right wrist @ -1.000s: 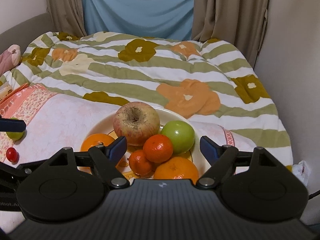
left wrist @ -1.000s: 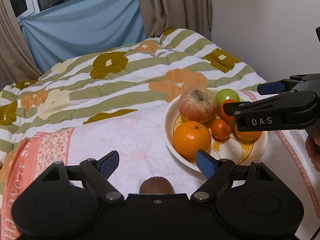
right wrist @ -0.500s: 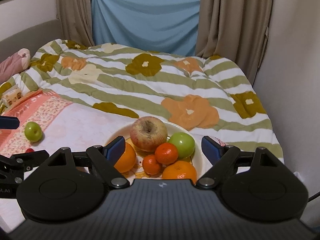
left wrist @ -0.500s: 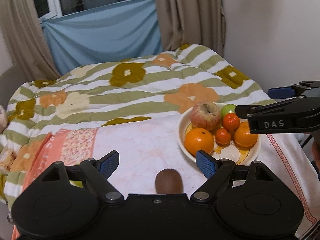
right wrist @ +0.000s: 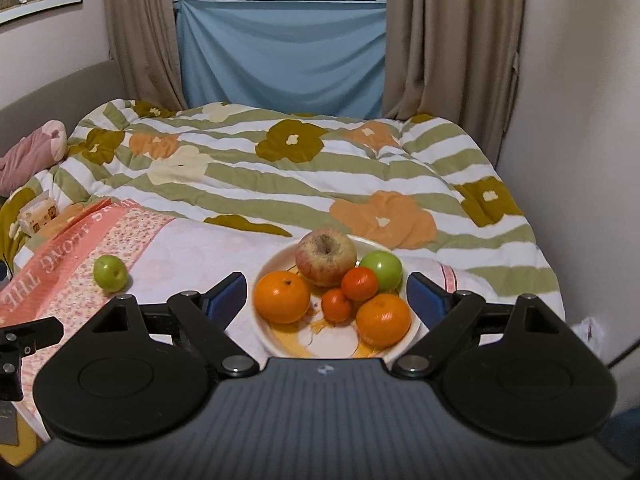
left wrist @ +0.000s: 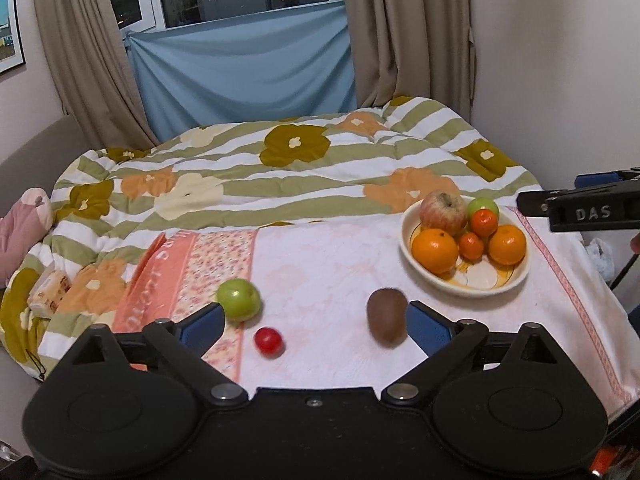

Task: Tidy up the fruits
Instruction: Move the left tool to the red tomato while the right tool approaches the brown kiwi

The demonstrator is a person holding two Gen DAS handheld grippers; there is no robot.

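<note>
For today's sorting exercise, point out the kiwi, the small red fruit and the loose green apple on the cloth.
kiwi (left wrist: 387, 317), left wrist view, middle of its brown skin
small red fruit (left wrist: 269, 341), left wrist view, its centre
loose green apple (right wrist: 110, 273), right wrist view, its front face

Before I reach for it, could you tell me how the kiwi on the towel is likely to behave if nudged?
The kiwi is egg-shaped and lies loose on the soft towel, so it would probably wobble rather than roll far. Its fuzzy skin should grip well.
</note>
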